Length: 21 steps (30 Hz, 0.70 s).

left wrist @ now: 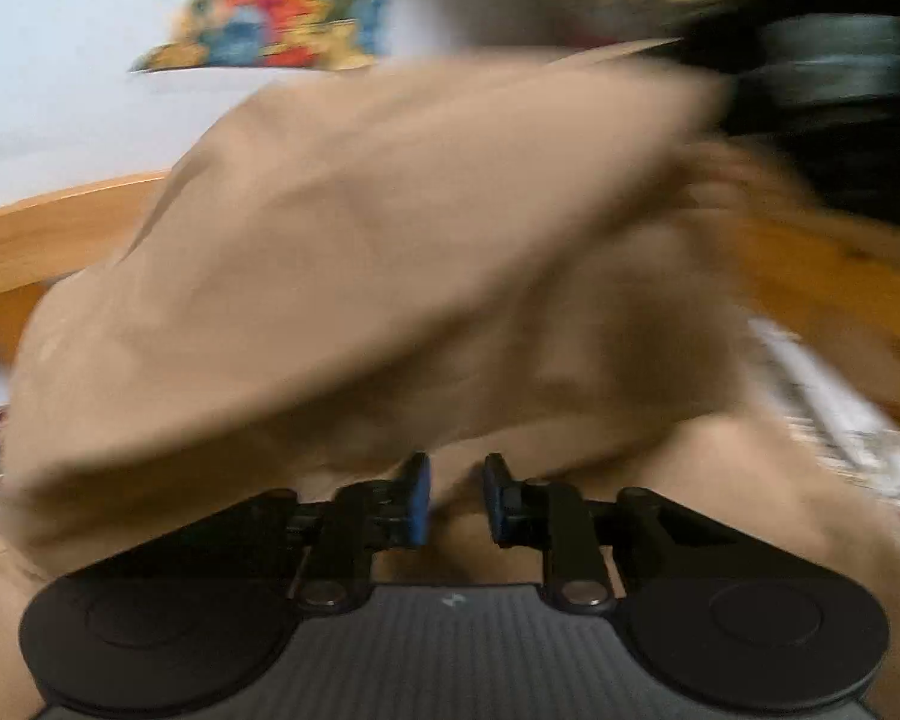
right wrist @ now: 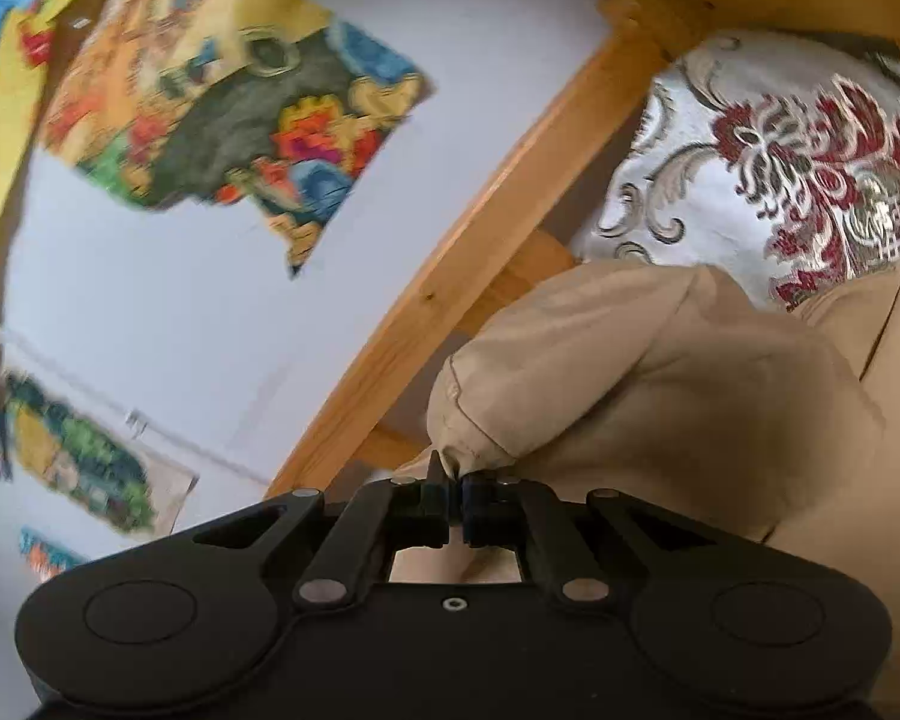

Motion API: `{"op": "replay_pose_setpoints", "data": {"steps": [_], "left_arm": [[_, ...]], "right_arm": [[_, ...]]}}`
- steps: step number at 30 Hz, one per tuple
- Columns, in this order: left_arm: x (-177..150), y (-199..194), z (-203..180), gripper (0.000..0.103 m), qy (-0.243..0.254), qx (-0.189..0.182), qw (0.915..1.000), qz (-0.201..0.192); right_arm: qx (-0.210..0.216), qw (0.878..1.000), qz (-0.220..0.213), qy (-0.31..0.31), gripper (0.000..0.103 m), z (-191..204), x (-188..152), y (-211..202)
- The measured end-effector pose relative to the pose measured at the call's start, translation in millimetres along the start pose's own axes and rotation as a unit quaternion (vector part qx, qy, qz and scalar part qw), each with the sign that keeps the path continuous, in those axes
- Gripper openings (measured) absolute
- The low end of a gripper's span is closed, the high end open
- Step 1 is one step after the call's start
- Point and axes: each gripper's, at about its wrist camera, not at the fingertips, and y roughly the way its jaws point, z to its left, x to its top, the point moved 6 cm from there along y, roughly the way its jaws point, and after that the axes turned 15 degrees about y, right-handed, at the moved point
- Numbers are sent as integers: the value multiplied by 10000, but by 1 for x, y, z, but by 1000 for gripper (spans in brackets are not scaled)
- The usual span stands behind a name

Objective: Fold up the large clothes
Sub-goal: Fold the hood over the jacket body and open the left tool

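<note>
Two claws were in my hands, one to each wrist camera. Nearest in the right view, my right claw (right wrist: 455, 501) had its black fingers pressed together on a bunched corner of the large beige fabric garment (right wrist: 660, 396), the cloth gathered into a small knot right at the fingertips. From that pinch the garment swelled up and away to the right, puffed and creased, with a stitched seam running along its near edge. In the left view, my left claw (left wrist: 456, 501) stood slightly spread, its blue pads (left wrist: 419, 498) apart with a narrow gap between them; beige cloth lay just behind and below that gap, but I could not tell whether either pad touched it. The same garment (left wrist: 390, 252) filled most of that blurred picture, a broad fold hanging across in front of the claw.

Beyond the garment lay a white bedspread patterned with dark red flowers and grey scrolls (right wrist: 768, 138), the beige cloth overlapping its near edge. Beside it ran a light wooden bed frame (right wrist: 450, 276). Farthest off stood a pale wall (right wrist: 180, 312) carrying several bright multicoloured pictures (right wrist: 240, 108).
</note>
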Motion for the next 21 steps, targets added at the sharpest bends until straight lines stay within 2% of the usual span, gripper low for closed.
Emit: {"op": "replay_pose_setpoints", "data": {"steps": [2, 4, 6, 8, 11, 12, 13, 15, 18, 19, 21], "left_arm": [[-2, 3, 15, 3, -172, 292, 9994, -81], [-2, 0, 24, 3, -66, 477, 9984, -296], [-8, -4, 22, 3, 279, 460, 9980, -319], [-23, -10, 16, 3, 782, 460, 9957, -202], [-57, -26, 13, 4, 1508, 431, 9875, 138], [-70, -34, 14, 4, 1648, 338, 9854, 267], [-83, -45, 15, 9, 1713, 218, 9840, 437], [-107, -73, 21, 12, 1507, 95, 9871, 537], [-134, -111, 34, 34, 815, -98, 9936, 776], [-140, -120, 38, 38, 644, -125, 9944, 830], [-146, -131, 48, 39, 331, -122, 9944, 995]], "right_arm": [[136, 9998, 97, -63, 2, 1, -7, -14], [273, 9994, 132, -194, 2, -2, -17, -26], [281, 9989, 115, -368, 1, -14, -31, -35], [266, 9986, 219, -399, 1, -34, -48, -37], [191, 9979, 397, -479, 1, -65, -75, -38], [160, 9974, 408, -565, 1, -74, -84, -40], [142, 9970, 422, -636, 1, -81, -90, -42], [40, 9954, 432, -849, 2, -98, -102, -47], [-195, 9925, 286, -1175, 3, -120, -114, -57], [-302, 9910, 233, -1284, 3, -128, -118, -59], [-535, 9883, 156, -1422, 7, -144, -127, -59]]}}
